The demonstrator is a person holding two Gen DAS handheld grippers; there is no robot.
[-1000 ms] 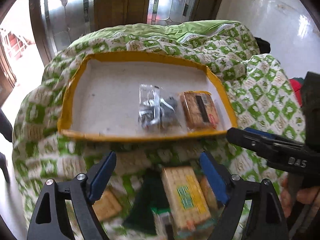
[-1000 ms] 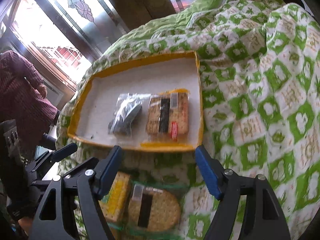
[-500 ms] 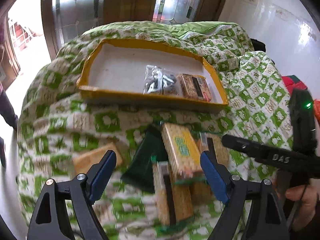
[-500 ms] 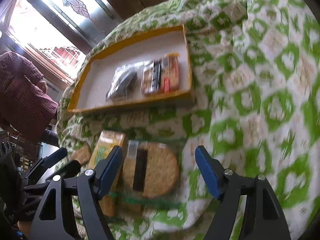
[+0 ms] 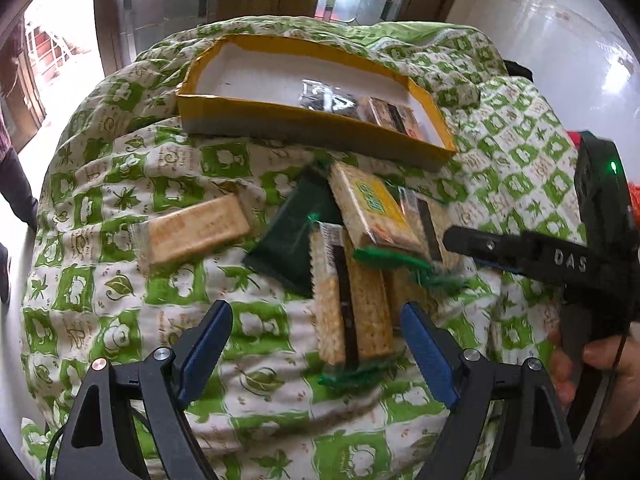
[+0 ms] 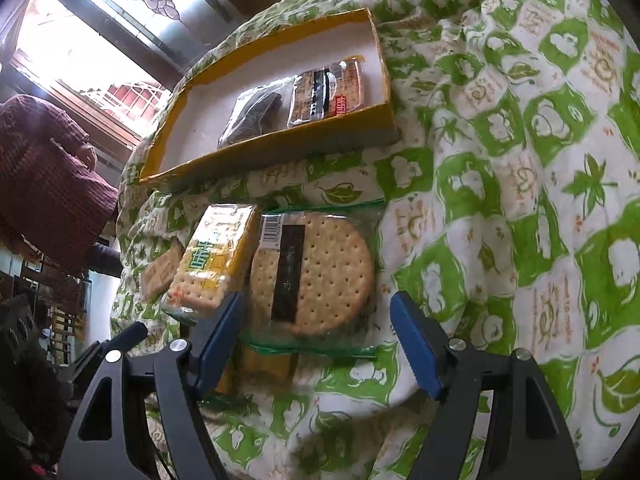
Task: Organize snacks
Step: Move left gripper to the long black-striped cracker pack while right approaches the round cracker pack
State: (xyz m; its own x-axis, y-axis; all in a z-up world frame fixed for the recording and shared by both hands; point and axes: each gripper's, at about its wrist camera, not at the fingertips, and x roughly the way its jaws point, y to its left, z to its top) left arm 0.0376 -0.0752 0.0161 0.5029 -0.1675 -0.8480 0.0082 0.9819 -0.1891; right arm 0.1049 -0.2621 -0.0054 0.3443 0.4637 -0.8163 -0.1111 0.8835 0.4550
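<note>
A yellow-rimmed white tray (image 5: 304, 126) (image 6: 276, 152) lies on the quilt and holds a dark clear-wrapped snack (image 5: 324, 98) (image 6: 254, 116) and a cracker pack (image 5: 392, 116) (image 6: 328, 90). In front of it lies a pile of snacks: a yellow cracker pack (image 5: 372, 208) (image 6: 216, 260), a round biscuit pack (image 6: 312, 276), a long cracker pack (image 5: 352, 304), a dark green packet (image 5: 296, 224) and a tan pack (image 5: 196, 228). My left gripper (image 5: 316, 354) is open just before the long pack. My right gripper (image 6: 316, 344) is open, straddling the round biscuit pack; it also shows in the left wrist view (image 5: 516, 252).
A green and white patterned quilt (image 6: 520, 184) covers the whole surface. A person in a maroon sweater (image 6: 44, 184) stands at the left. Glass doors (image 5: 168, 12) are behind the tray, and a white wall (image 5: 560, 32) is at the right.
Both grippers have pulled back from the tray and dropped towards the snack pile. The tray now sits farther off and the pile fills the near view. Both stay open.
</note>
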